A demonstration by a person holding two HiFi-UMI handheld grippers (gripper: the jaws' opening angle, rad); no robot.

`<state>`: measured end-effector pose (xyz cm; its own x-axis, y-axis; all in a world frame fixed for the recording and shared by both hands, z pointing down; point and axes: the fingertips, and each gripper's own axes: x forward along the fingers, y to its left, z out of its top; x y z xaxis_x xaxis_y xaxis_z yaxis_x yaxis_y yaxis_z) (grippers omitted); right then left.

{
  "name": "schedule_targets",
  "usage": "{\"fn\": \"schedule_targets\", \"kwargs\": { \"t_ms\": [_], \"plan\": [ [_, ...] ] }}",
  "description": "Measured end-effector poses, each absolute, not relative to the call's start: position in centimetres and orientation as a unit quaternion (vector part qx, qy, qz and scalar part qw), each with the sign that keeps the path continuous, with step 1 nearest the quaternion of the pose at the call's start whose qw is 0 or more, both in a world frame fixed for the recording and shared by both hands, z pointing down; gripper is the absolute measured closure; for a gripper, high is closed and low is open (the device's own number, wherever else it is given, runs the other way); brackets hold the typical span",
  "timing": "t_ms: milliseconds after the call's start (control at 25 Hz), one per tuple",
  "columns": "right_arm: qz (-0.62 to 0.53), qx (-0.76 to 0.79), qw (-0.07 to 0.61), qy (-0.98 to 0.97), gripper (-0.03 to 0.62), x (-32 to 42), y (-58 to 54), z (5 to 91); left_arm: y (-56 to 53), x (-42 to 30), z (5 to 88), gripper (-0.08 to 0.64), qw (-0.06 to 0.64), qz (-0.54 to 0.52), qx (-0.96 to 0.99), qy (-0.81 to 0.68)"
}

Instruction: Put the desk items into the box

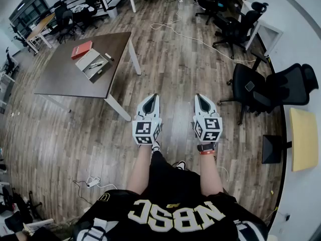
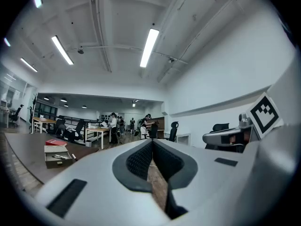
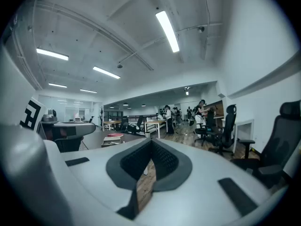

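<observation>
A dark brown desk (image 1: 60, 79) stands at the upper left of the head view, well away from me. On it lie an open grey box (image 1: 92, 64) with pens inside, a red notebook (image 1: 81, 49) behind the box, and a small dark marker (image 1: 109, 56) beside it. My left gripper (image 1: 153, 96) and right gripper (image 1: 199, 96) are held side by side over the wooden floor, both shut and holding nothing. The left gripper view shows the shut jaws (image 2: 151, 141), with the box (image 2: 57, 155) and the notebook (image 2: 55, 142) far to the left. The right gripper view shows its shut tips (image 3: 151, 141) and the box (image 3: 110, 141).
Black office chairs (image 1: 261, 87) stand to my right, beside a yellow tabletop (image 1: 304, 138). A white cable (image 1: 190, 34) runs across the floor ahead, and a power strip (image 1: 93, 182) lies at the lower left. More desks, chairs and several people fill the far end of the room.
</observation>
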<state>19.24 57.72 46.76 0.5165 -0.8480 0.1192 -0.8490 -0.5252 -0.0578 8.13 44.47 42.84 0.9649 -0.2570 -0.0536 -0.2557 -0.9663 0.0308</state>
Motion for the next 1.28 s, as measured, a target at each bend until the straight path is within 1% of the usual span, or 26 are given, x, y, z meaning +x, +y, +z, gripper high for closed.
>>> {"fn": "schedule_targets", "kwargs": {
  "t_ms": [240,400,520,600,720,880,1080,1280],
  "plan": [
    [0.069,0.862,-0.007,-0.502,0.583,19.9,55.7,46.9,43.4,8.0,43.1,0.543,0.01,-0.025,0.99,-0.139],
    [0.069,0.852,-0.011,-0.518,0.583,20.0,53.0,47.4,40.7,8.5,43.5,0.543,0.011,-0.024,0.988,-0.149],
    [0.07,0.847,-0.011,-0.528,0.583,20.6,50.3,47.7,38.2,10.0,43.7,0.543,0.001,-0.023,0.988,-0.155],
    [0.071,0.844,-0.007,-0.532,0.583,22.0,48.1,47.6,36.4,11.4,43.9,0.543,0.007,-0.027,0.988,-0.155],
    [0.066,0.84,-0.006,-0.538,0.583,23.8,43.9,46.7,33.1,13.6,43.7,0.543,0.014,-0.029,0.989,-0.147],
    [0.062,0.829,0.0,-0.556,0.583,25.1,36.9,45.5,27.1,15.2,42.0,0.543,-0.002,-0.031,0.987,-0.16],
    [0.065,0.807,0.007,-0.587,0.583,24.6,27.2,44.9,18.9,14.4,41.7,0.545,0.005,-0.029,0.982,-0.187],
    [0.071,0.769,0.025,-0.635,0.583,21.9,18.2,45.8,11.8,11.5,43.0,0.545,0.028,-0.031,0.972,-0.233]
  ]
}}
